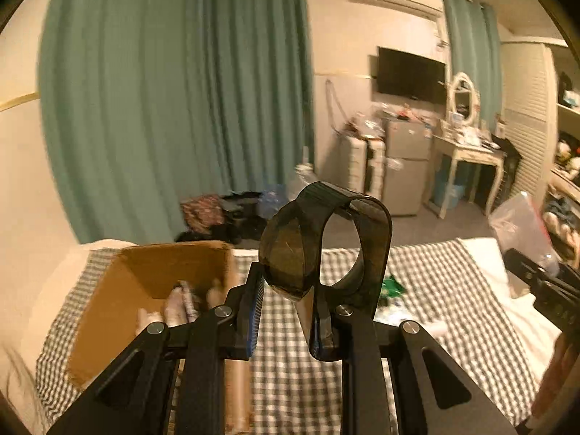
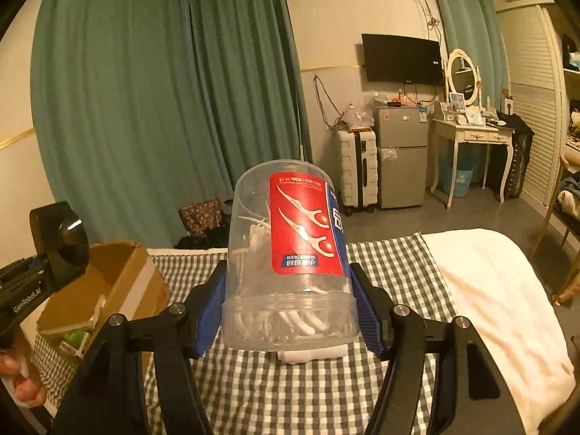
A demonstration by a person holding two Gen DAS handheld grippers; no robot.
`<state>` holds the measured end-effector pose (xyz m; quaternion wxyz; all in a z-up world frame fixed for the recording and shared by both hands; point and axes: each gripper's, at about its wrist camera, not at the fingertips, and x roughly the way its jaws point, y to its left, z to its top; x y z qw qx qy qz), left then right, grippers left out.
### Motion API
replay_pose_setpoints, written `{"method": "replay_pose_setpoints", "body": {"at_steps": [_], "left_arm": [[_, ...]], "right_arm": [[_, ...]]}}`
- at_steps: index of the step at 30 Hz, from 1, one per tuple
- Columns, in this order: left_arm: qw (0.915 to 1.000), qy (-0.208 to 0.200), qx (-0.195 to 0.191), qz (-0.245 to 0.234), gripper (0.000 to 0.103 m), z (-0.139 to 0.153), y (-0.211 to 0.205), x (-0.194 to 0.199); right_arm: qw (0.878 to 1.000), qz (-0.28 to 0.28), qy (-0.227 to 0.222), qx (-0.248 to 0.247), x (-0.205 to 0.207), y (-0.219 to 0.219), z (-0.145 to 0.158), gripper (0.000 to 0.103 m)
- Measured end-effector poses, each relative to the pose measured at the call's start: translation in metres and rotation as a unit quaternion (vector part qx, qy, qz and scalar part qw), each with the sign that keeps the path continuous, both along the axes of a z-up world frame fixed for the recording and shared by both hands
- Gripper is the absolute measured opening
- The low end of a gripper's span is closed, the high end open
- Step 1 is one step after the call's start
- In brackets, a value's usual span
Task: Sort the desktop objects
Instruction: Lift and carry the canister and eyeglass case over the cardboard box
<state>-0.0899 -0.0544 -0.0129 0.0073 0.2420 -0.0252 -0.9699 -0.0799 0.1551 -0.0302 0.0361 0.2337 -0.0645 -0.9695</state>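
Floss-pick tub (image 2: 290, 253) sits clamped upside-down between right claw (image 2: 290, 311) pads.

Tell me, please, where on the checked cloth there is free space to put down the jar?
Bare checked cloth lies between the cardboard box and the white blanket, ahead of the floss-pick jar. The left wrist view shows green and white litter there, nearer the blanket. The box already holds items.

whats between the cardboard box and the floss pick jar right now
Only bare checked cloth shows between the cardboard box and the floss pick jar, seen in the right wrist view.
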Motion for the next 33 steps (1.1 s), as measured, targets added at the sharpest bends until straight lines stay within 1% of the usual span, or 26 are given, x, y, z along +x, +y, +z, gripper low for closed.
{"method": "replay_pose_setpoints", "body": {"at_steps": [2,8,10,12,13,16,19,23,27,29,33], "left_arm": [[0.9999,0.005,0.011,-0.008,0.021,-0.002,-0.007,0.002],[0.9998,0.005,0.017,-0.005,0.021,-0.01,-0.029,0.0],[0.9999,0.008,0.013,0.0,0.021,-0.01,-0.036,0.0],[0.9997,0.006,0.022,0.005,0.021,-0.012,-0.049,0.002],[0.9996,0.006,0.026,0.009,0.021,-0.011,-0.054,0.003],[0.9987,0.029,0.02,0.037,0.022,-0.003,-0.073,0.01],[0.9975,0.033,0.029,0.055,0.022,0.0,-0.094,0.011],[0.9975,0.016,0.035,0.06,0.022,-0.007,-0.117,0.006],[0.9976,0.011,0.03,0.061,0.022,-0.011,-0.13,0.004],[0.9978,0.002,0.033,0.057,0.022,-0.012,-0.137,0.003],[0.9973,-0.006,0.019,0.07,0.022,-0.019,-0.149,0.002]], "right_arm": [[1.0,-0.003,-0.004,0.002,-0.001,-0.005,-0.001,0.063],[1.0,-0.009,-0.026,0.009,-0.005,-0.023,-0.004,0.063],[1.0,-0.005,-0.025,0.012,-0.004,-0.032,-0.002,0.063],[1.0,0.001,-0.021,0.017,-0.005,-0.044,0.0,0.063],[1.0,0.006,-0.019,0.019,-0.006,-0.051,0.002,0.063],[0.999,0.024,-0.014,0.017,-0.008,-0.073,0.006,0.063],[0.999,0.046,-0.014,0.009,-0.013,-0.095,0.01,0.063],[0.998,0.065,-0.012,0.013,-0.018,-0.124,0.011,0.063],[0.996,0.084,-0.008,0.012,-0.024,-0.152,0.009,0.063],[0.995,0.099,-0.01,0.014,-0.027,-0.167,0.008,0.063],[0.992,0.123,-0.013,0.019,-0.033,-0.192,0.003,0.063]]}}
